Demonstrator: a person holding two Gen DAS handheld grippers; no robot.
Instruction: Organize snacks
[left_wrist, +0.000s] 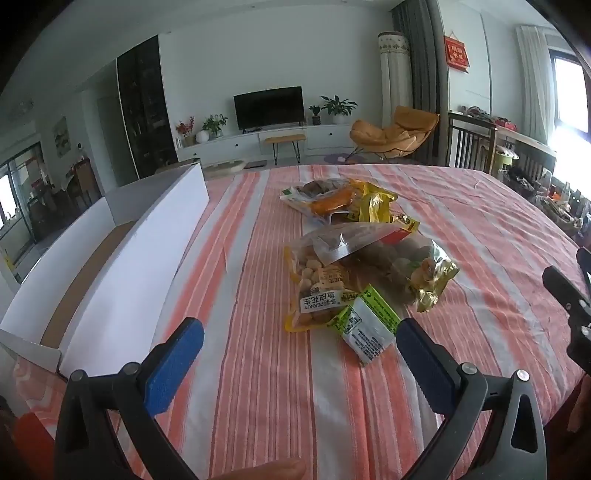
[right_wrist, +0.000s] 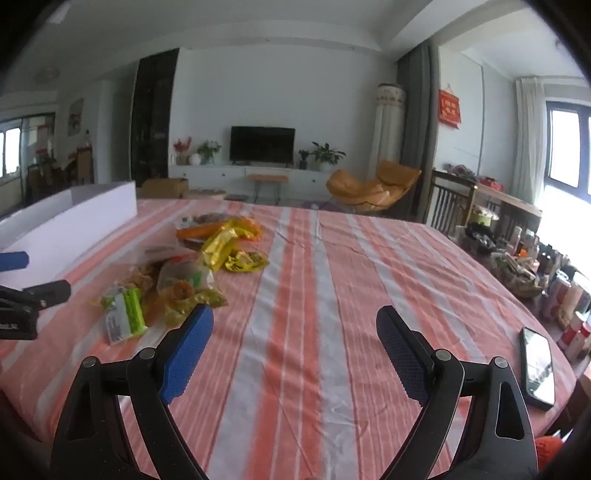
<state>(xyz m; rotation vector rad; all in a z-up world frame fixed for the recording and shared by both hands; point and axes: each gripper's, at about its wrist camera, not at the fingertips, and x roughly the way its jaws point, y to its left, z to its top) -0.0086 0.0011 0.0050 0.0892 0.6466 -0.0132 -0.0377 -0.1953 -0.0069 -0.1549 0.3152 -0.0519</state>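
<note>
Left tool (left_wrist: 300, 341): spread wide, holding nothing, right pad just beside green-white packet (left_wrist: 364, 325). Right tool (right_wrist: 295, 325): spread wide, empty, above bare striped cloth.

Snack pile (left_wrist: 354, 243) mid-surface: peanut bag (left_wrist: 319, 291) near, gold-foil bag (left_wrist: 428, 277) to right, yellow and orange packs (left_wrist: 351, 201) farther. Open white box (left_wrist: 122, 258) at left edge of surface (left_wrist: 258, 369). Phone (right_wrist: 537, 367) near right edge.

Room beyond: TV (left_wrist: 269, 107), plants, orange chair (left_wrist: 391, 134), window at right.

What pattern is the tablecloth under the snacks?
Orange-pink and white stripes on the tablecloth, clearest in the right wrist view.
</note>
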